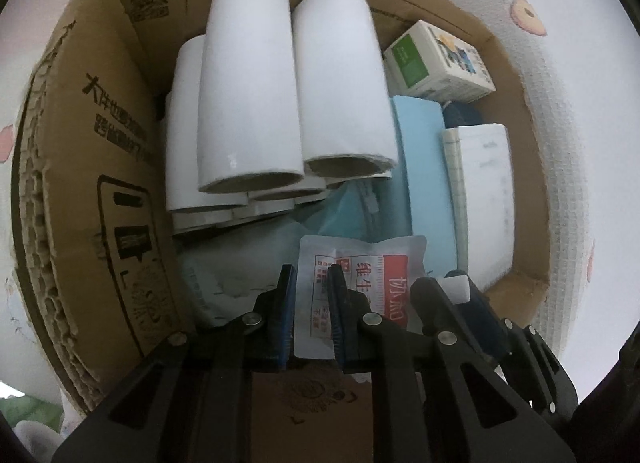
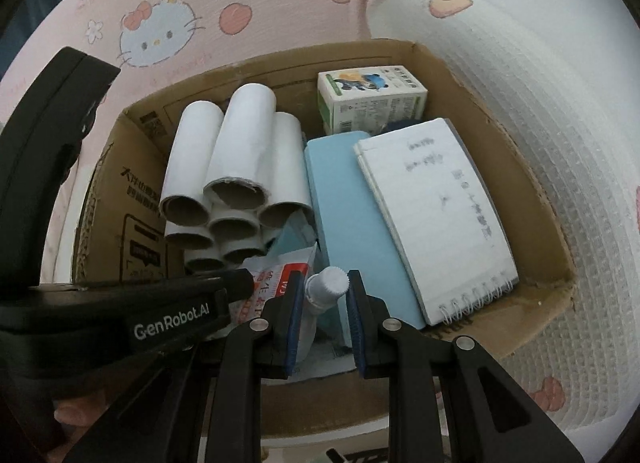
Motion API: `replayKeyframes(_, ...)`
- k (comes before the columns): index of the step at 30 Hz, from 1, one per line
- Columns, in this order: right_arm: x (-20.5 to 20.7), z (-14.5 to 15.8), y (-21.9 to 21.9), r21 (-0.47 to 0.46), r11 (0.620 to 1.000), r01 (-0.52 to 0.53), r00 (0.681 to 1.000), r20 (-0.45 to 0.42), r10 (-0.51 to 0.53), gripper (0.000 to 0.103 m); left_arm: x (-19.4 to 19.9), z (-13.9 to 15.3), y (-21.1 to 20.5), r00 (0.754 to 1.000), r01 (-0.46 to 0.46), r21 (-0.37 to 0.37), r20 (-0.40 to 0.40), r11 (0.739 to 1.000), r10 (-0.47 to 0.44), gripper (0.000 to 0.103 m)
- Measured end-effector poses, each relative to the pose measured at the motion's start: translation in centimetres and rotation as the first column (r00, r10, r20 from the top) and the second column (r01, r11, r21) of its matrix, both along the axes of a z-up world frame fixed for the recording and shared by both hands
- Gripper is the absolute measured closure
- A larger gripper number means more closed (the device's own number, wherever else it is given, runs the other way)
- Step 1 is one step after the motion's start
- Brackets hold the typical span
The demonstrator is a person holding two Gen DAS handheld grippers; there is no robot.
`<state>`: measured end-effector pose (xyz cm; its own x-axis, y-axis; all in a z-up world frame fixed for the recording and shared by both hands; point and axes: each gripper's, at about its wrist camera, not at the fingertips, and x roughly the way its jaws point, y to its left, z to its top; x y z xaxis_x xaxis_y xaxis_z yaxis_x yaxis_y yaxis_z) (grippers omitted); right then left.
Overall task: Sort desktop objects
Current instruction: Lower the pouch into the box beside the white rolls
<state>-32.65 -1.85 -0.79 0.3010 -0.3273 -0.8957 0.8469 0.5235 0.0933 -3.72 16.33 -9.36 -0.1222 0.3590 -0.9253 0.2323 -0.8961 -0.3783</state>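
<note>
An open cardboard box [image 1: 100,191] [image 2: 536,199] lies below both grippers. My left gripper [image 1: 312,291] is shut on the edge of a white sachet [image 1: 372,263] with a red label, low at the box's near side. In the right wrist view, my right gripper [image 2: 325,299] is shut on a small white bottle [image 2: 332,283] with a ribbed cap, held just above the box's near edge. The sachet [image 2: 268,279] shows there to the left of the bottle, beside the left gripper's black body [image 2: 172,327]. The right gripper [image 1: 444,303] stands close on the right in the left wrist view.
Inside the box are several white paper rolls [image 1: 248,95] [image 2: 236,159] stacked at the left, a light blue box [image 2: 352,215], a spiral notebook [image 2: 436,203] at the right and a small green-and-white carton [image 2: 372,99] at the back. A patterned pink-and-white cloth [image 2: 560,111] surrounds the box.
</note>
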Motion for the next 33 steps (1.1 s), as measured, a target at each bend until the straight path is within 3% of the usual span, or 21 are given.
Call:
replayKeyframes(5,0.3,-0.3,-0.2,-0.001,1.0,-0.025,1.0,-0.006,0.025,0.085,-0.1,-0.3,-0.7,0.997,-0.07,0.015,0.042,0.997,0.069,0.085)
replayKeyframes(10,0.7,-0.7,-0.7,0.002,0.998,-0.055,0.998,-0.032,0.055,0.086,-0.2,-0.5,-1.2,0.997,-0.043,0.078,0.065,0.996,0.038,0.083)
replayKeyframes(12,0.8,-0.8,-0.8,0.008,0.998,-0.067,0.997,-0.025,0.067,0.086,0.0,0.4,-1.9,0.998,-0.047,0.099,0.039,0.994,0.043,0.083)
replayKeyframes(15,0.5,-0.9,-1.2,0.038,0.998,-0.054,0.999,0.0,0.054,0.087,-0.2,2.0,-2.3,1.0,0.015,0.07,-0.027,0.997,-0.013,0.082)
replayKeyframes(17,0.7,-0.8,-1.0,0.038,0.997,-0.061,0.998,0.004,0.061,0.087,-0.1,2.6,-3.0,0.999,0.029,0.09,-0.04,0.996,-0.026,0.082)
replayKeyframes(23,2.4,-1.2,-0.5,0.106,0.988,-0.117,0.992,0.069,0.11,0.087,-0.9,2.7,-2.5,0.979,0.206,0.133,-0.023,0.97,-0.204,0.083)
replayKeyframes(33,3.4,-2.1,-1.0,0.145,0.986,-0.084,0.996,0.036,0.08,0.087,-1.7,4.1,-2.2,0.92,0.362,-0.024,-0.15,0.932,-0.361,0.095)
